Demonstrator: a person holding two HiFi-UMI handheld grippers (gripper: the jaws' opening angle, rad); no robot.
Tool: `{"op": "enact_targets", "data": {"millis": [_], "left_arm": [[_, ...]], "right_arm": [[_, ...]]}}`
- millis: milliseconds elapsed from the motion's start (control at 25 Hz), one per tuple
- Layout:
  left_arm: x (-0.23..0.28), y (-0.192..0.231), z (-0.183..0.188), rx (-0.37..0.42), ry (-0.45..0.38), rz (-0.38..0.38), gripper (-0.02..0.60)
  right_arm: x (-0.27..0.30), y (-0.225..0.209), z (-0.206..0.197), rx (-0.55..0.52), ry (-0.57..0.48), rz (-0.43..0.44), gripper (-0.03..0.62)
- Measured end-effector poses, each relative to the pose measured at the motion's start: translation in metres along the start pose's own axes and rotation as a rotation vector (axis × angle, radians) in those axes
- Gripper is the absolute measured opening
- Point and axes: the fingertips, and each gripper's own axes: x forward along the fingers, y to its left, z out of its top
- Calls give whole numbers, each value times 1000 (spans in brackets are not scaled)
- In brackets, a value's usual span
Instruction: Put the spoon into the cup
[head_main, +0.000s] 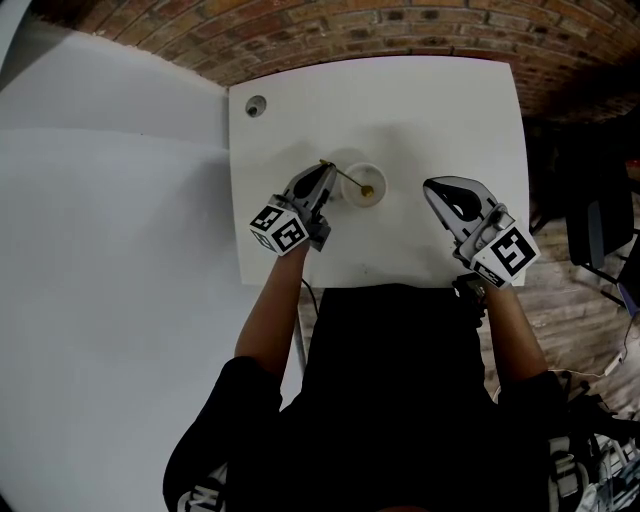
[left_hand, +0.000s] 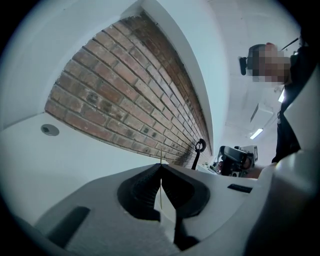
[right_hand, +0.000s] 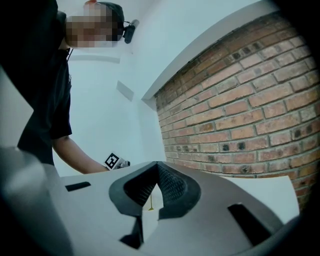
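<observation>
Both grippers are clenched: the right gripper (head_main: 435, 188) on nothing, the left gripper (head_main: 322, 175) pinching the spoon (head_main: 345, 176) near its handle's end. Thin, stiff and light, probably slick metal, it would sit steadier gripped mid-handle. Its bowl rests inside the cup (head_main: 352, 198) mid-bench (head_main: 450, 110); nothing else shows in it.

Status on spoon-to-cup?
Left gripper shut on spoon handle. Bowl end at cup mouth. Right gripper shut, empty, off to the side. Nothing blocking.

A white table (head_main: 430, 110) stands by a red brick wall (head_main: 400, 30), wood-plank floor (head_main: 556, 300) to its right.
</observation>
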Motion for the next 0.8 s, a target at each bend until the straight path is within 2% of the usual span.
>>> {"op": "enact_targets", "data": {"millis": [800], "left_arm": [[-3, 4, -21, -33, 25, 28, 18]], "right_arm": [[-2, 5, -10, 15, 18, 15, 6]]}}
